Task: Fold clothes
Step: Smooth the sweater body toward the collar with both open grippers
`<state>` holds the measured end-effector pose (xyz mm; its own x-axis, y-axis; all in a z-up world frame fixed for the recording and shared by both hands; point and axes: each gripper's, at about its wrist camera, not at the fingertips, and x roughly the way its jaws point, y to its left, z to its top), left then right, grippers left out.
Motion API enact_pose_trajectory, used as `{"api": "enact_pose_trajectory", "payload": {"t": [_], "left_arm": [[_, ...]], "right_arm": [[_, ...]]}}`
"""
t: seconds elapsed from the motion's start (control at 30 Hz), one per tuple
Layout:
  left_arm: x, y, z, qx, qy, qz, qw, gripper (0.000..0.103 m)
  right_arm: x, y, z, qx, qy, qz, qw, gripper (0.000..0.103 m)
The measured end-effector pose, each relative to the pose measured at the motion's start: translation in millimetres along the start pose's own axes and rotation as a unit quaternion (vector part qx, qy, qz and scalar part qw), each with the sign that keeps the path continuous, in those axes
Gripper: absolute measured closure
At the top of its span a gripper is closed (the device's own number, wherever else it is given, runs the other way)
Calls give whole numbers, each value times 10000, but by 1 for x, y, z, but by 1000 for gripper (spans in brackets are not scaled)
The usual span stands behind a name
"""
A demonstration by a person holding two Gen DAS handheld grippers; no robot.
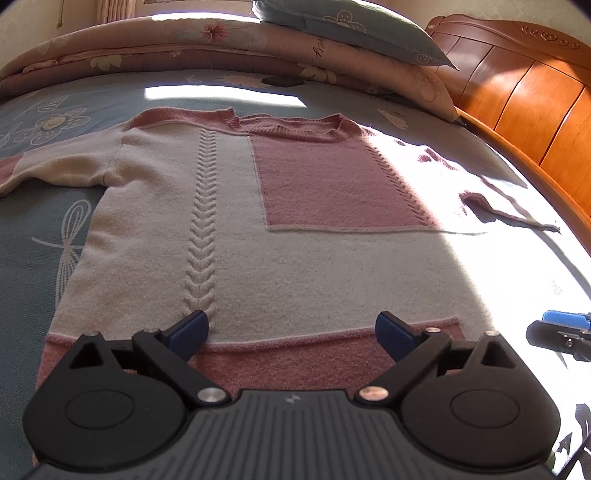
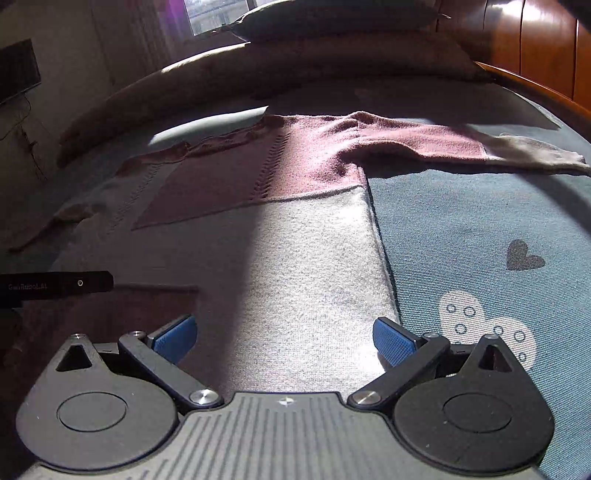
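Note:
A cream and pink knitted sweater (image 1: 295, 258) lies flat on the bed, front up, both sleeves spread out, collar far from me. My left gripper (image 1: 291, 334) is open above the pink hem band, left of the middle, with nothing between its fingers. In the right wrist view the same sweater (image 2: 310, 258) runs away from me, and its pink and cream right sleeve (image 2: 461, 144) stretches to the right. My right gripper (image 2: 284, 339) is open over the hem's right corner. The right gripper (image 1: 557, 332) also shows at the right edge of the left wrist view.
The bed has a blue sheet (image 2: 480, 236) with white flower and heart prints. A folded pink floral quilt (image 1: 221, 48) and a blue pillow (image 1: 354, 26) lie at the far side. An orange wooden headboard (image 1: 524, 92) stands on the right. Strong sunlight washes out the sweater's right sleeve (image 1: 480, 192).

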<state>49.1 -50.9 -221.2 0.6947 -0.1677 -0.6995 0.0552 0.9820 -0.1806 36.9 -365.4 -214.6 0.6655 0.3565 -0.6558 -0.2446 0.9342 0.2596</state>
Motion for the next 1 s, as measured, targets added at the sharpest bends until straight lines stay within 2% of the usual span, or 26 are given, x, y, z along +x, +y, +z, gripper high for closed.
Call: {"api": "enact_pose_trajectory", "payload": {"t": [0.17,0.33,0.4,0.47,0.57,0.67,0.8,0.9,1.0], "left_arm": [[-1,6,7,-133,-179,17,9998,6],[-3,16,17,-286,-335,9,9990,6],[-1,19,19,-326,-337,16,9989,6],[1,22,20,-369,-301,43,9989,6],[6,26,20,-425,-200,67,9989,6],[10,28,18,-451,-125,53,9989,6],[10,26,17,-412,-135,100,9990,6],[11,24,16,-350,-127,142,9992,6],[13,22,14,-278,-83,186,9994,3]], "right_arm": [[43,-3,83,476,-296,469,9973,0],[117,-19,146,1113,-50,848,9902,0],[142,-23,152,1229,144,664,9901,0],[159,-28,149,1053,279,246,9937,1],[157,-40,144,722,107,-233,9971,3],[148,-57,143,967,61,-100,9952,6],[133,-48,150,1184,-146,59,9928,4],[137,-40,145,1205,114,359,9920,3],[139,-39,133,905,252,-69,9956,3]]}}
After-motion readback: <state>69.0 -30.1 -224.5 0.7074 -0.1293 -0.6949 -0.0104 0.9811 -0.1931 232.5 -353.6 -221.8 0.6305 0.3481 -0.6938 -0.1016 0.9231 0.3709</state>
